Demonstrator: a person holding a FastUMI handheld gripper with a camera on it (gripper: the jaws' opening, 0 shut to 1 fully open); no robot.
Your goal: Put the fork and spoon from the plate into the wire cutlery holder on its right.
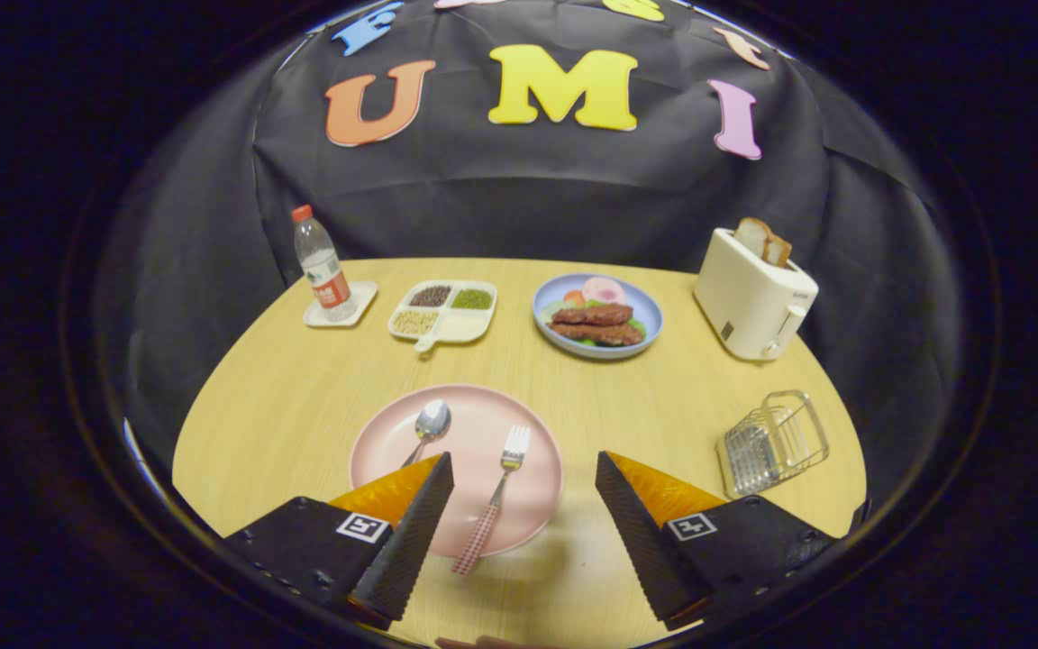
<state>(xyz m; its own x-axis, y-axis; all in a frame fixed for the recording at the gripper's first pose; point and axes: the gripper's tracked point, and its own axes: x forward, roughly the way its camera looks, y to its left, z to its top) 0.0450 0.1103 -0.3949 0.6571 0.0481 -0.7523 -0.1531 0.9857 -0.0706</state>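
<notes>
A pink plate (474,424) lies on the wooden table just ahead of my fingers. On it rest a fork (499,482) with a red checked handle, reaching toward the gap between my fingers, and a spoon (430,424) on the plate's left side, its handle hidden behind my left finger. The wire cutlery holder (773,443) stands on the table to the right of the plate, beyond my right finger. My gripper (524,473) is open above the plate's near edge, holding nothing.
Farther back stand a water bottle (322,265) on a coaster, a divided tray (443,311) of beans, a blue plate (598,317) with food, and a white toaster (751,294) holding bread. The table's rounded edge curves near the holder.
</notes>
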